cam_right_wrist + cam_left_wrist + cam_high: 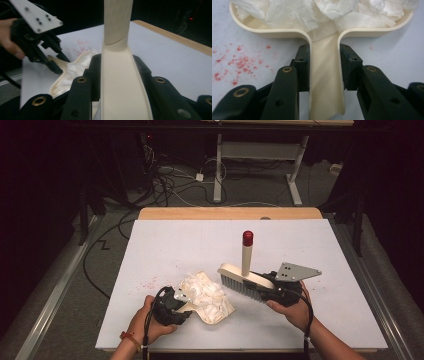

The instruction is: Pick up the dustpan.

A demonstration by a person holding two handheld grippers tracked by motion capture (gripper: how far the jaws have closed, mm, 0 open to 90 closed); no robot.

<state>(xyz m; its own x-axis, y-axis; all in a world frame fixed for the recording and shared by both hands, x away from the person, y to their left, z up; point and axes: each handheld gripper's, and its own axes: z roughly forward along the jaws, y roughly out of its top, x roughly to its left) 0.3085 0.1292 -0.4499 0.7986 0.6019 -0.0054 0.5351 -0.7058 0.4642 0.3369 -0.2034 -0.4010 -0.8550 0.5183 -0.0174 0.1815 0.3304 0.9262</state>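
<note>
On the table, largest thing first.
Table: white rectangular tabletop (pixel 320 285) with a wooden far edge; everything I'm working on sits near my side of it.
Dustpan: cream plastic dustpan (pixel 220 312), flat on the table at front left of centre, its stem-like handle pointing back at me. In the left gripper view its curved rim (pixel 274 32) stands around the load.
Brush: cream plastic hand brush with grey bristles (pixel 241 282), lifted just right of the dustpan, bristles angled down toward the pan's mouth; a cream post with a red cap (pixel 247 238) stands up from it.
Paper: crumpled white tissue scraps (pixel 202 292), piled inside the dustpan, some mounded up at its open edge beside the bristles.
Left gripper: left gripper (pixel 324 67) clamped on the dustpan handle, both black pads pressed against its sides; I'm holding the pan down flat.
Right gripper: right gripper (pixel 117 75) closed around the brush's cream body, which runs up between the jaws; no gap visible.
Stains: red speckles (pixel 150 282) on the table left of the pan, looks like stain rather than loose bits, can't tell for sure.
Progress: I judge the sweep mostly done, with the paper in the pan and no loose scraps visible on the white top.
Left to do: nudge in the bits at the open edge, then lift and empty the pan, set the brush down.
</note>
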